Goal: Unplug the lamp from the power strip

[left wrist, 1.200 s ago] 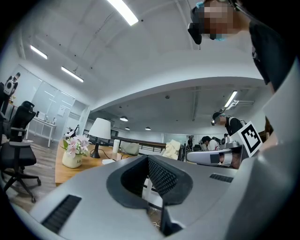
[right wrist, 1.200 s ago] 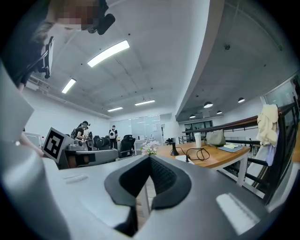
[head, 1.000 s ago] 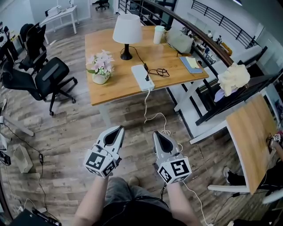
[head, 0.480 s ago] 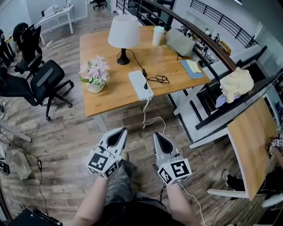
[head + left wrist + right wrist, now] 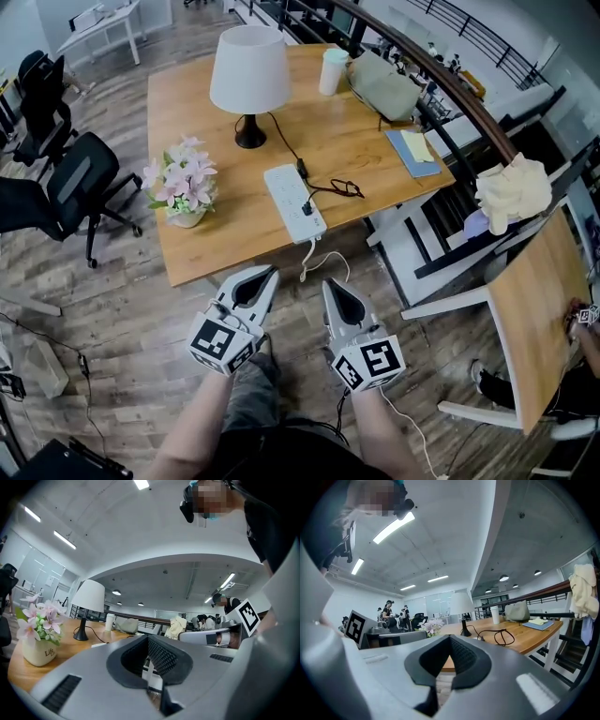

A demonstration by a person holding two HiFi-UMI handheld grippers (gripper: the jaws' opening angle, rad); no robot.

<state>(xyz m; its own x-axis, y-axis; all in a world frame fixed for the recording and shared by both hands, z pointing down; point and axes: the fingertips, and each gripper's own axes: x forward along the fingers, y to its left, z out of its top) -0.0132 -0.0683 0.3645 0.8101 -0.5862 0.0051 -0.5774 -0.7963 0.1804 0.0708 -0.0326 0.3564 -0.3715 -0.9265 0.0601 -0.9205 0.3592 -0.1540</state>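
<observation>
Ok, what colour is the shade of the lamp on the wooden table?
Plain white. The cone-shaped lamp shade shows best in the head view.

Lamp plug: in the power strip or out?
In. The black plug sits in the white power strip, with the cord from the lamp running to it.

Wooden table [image 5: 211, 248]: lamp [image 5: 249, 75] upright at far side, its black cord [image 5: 286, 141] running to white power strip [image 5: 295, 202]. Flower pot [image 5: 184, 187] left of strip. Cup [image 5: 332, 70], grey bag [image 5: 384, 86], notebook [image 5: 415, 153] toward right. Left gripper [image 5: 266, 274] and right gripper [image 5: 329, 285] side by side off near edge, jaws together, empty.
</observation>
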